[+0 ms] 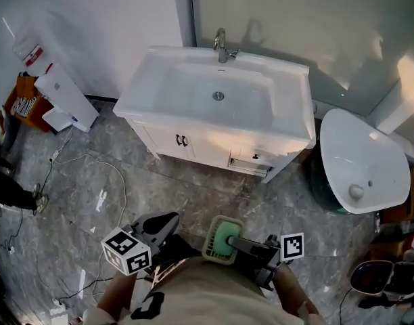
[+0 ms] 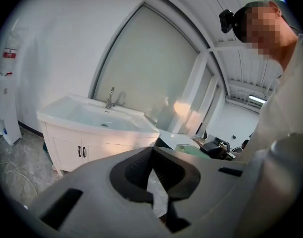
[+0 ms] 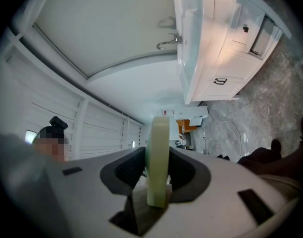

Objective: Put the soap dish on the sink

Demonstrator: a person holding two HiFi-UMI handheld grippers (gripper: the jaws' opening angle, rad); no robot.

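Observation:
The soap dish [image 1: 224, 240] is pale green with a beige rim. My right gripper [image 1: 235, 243] is shut on it, low in the head view, over the floor in front of the vanity. The right gripper view shows the dish [image 3: 158, 157] edge-on between the pads. The white sink [image 1: 147, 80] with its chrome faucet [image 1: 221, 46] stands ahead on a white cabinet, well apart from both grippers. My left gripper [image 1: 168, 221] hangs beside the right one, shut and holding nothing. In the left gripper view its tips [image 2: 151, 150] meet, and the sink [image 2: 57, 114] lies beyond at left.
A loose white basin [image 1: 362, 161] lies on a dark stand right of the vanity. A white panel [image 1: 65, 97] and an orange bag [image 1: 24, 103] lean at the left wall. Cables [image 1: 92, 175] trail over the grey marble floor. Shoes [image 1: 389, 276] sit at lower right.

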